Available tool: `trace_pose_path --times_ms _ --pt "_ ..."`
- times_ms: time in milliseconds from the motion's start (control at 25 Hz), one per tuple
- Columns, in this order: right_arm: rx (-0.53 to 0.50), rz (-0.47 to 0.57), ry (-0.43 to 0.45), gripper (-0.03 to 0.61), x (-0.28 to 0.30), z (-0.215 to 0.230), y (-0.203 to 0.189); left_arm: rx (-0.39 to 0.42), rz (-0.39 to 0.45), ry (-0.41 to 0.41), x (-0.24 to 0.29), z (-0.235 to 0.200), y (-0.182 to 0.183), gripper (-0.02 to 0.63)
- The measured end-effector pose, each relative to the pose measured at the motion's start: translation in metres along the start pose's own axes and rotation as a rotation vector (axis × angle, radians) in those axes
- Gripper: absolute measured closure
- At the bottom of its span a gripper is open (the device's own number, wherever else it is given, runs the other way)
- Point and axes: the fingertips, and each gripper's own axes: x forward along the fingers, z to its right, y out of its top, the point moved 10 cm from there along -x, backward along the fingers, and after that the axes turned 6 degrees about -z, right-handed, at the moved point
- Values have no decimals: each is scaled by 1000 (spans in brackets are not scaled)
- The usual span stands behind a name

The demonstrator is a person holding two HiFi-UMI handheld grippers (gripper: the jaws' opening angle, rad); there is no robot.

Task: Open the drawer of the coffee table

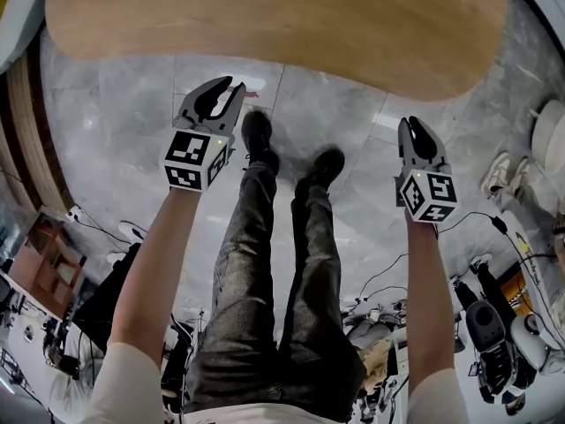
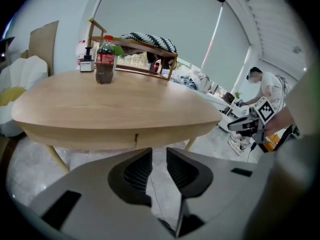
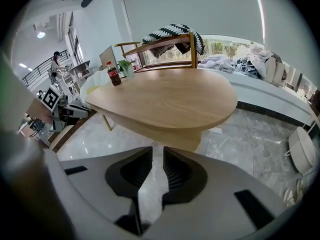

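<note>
Tile floor (image 1: 353,117) lies beneath wooden coffee table (image 1: 274,16).

The coffee table (image 1: 265,16) surface is smooth, matt pale wood; the floor (image 1: 353,113) is glossy grey veined stone.

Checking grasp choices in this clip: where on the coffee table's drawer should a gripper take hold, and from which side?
No knob or handle shows. A vertical seam in the wooden band under the tabletop is the only sign of a front that opens. Probably pinch that band's lower edge beside the seam, coming from the front and slightly below, the side the left gripper faces.
</note>
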Motion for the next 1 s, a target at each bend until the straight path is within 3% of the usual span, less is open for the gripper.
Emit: trace_pose_path --times_ms 240,400,560,760,1000 --pt "1 2 -10 459 13 -4 3 -13 5 13 7 -14 1 489" --pt "22 -50 -7 411 62 35 -29 -23 -28 22 68 -18 -16 467" --pt "17 -49 -28 330 78 68 -39 -2 -20 58 101 -16 -6 383" --pt "-21 -15 -44 270 83 76 -36 20 0 105 107 -28 0 293" --pt "-112 22 -44 245 97 86 -22 72 33 135 115 -43 7 255"
